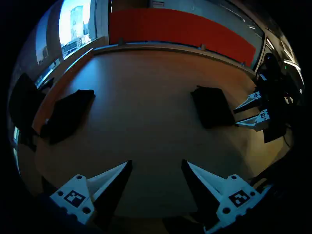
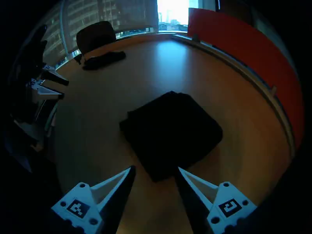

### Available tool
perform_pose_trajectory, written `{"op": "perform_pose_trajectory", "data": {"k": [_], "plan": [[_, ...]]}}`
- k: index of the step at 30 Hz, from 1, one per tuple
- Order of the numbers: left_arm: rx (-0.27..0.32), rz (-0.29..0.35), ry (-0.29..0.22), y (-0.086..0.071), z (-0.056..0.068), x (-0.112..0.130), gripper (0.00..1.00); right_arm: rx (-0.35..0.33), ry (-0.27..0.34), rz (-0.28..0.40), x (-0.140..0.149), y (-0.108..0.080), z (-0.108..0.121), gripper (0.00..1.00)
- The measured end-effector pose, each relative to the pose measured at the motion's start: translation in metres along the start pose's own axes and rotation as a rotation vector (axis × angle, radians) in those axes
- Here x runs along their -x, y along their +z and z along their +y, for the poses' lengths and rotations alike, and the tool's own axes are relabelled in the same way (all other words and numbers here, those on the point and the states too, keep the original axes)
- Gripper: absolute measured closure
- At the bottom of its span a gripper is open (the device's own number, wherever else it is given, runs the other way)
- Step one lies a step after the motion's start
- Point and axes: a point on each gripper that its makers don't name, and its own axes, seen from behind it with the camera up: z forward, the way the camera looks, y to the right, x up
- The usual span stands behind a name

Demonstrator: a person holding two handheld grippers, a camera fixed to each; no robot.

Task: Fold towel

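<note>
A dark cloth towel (image 2: 171, 132), seemingly already folded square, is lying just ahead of the right gripper's (image 2: 155, 167) open, empty jaws, while the left gripper (image 1: 156, 161) is likewise gaping empty.

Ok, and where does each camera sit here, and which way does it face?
Left gripper view: rides on the left hand-held gripper, low over the table, facing the red partition; its own open fingers show at the bottom.
Right gripper view: rides on the right hand-held gripper, facing the window, with the towel just ahead; its own open fingers show at the bottom.
Shared: table, towel, partition, the far dark cloth, and each other's gripper off to the side.
</note>
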Motion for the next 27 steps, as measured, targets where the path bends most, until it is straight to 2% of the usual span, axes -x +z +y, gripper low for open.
{"op": "perform_pose_trajectory", "data": {"k": [5,19,23,27], "plan": [[0.0,-0.002,0.003,0.0,0.0,0.001,0.07,0.013,0.015,-0.019,0.012,0.002,0.002,0.28],[0.002,-0.006,0.0,0.001,0.0,0.003,0.07,0.021,0.043,-0.044,0.024,0.011,0.0,0.51],[0.002,-0.005,0.002,0.001,-0.001,0.003,0.07,0.029,0.063,-0.042,0.025,0.014,0.001,0.52],[0.004,-0.007,0.002,0.001,-0.001,0.003,0.07,0.043,0.087,-0.033,0.024,0.016,0.003,0.64]]}}
